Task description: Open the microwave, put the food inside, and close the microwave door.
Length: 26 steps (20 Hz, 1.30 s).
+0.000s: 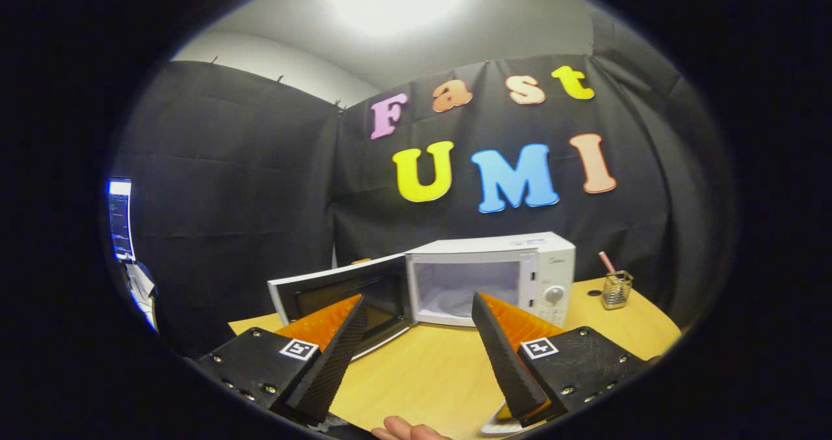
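Note:
A white microwave (520, 258) stands at the back of the wooden table (422, 368). Its door (338, 290) is swung wide open to the left, and the lit cavity (461, 287) with a glass turntable shows nothing on it. My gripper (418, 299) is open, held above the table some way short of the oven, with nothing between its orange-and-black fingers (325, 355). Under the right finger, the white rim of a dish (497, 428) with something yellowish on it peeks out, mostly hidden. A person's hand (403, 431) shows at the table's near edge.
A glass cup holding a pink pen (616, 288) stands right of the microwave, with a small dark round thing (593, 292) beside it. A lit screen (120, 219) is far to the left. Bare tabletop lies between the fingers and the oven.

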Each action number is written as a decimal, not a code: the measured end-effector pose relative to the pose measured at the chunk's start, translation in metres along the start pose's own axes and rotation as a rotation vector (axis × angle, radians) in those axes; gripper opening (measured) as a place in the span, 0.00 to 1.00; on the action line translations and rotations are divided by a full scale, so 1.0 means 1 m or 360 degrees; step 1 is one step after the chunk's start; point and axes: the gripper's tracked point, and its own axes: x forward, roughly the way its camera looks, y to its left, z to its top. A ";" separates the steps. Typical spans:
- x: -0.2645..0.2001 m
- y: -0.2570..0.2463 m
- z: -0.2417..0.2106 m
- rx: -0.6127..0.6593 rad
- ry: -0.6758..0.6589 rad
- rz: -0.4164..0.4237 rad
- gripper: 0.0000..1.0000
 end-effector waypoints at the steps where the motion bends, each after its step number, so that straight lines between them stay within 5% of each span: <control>1: -0.007 -0.026 0.000 -0.0018 -0.0009 -0.0076 0.98; 10: -0.056 -0.156 -0.080 0.0234 0.0203 -0.0462 1.00; 21: -0.053 -0.152 -0.165 0.0636 0.0509 -0.0402 0.99; 25: -0.054 -0.153 -0.161 0.0795 0.0504 -0.0401 0.76; 26: -0.050 -0.153 -0.162 0.0804 0.0505 -0.0392 0.50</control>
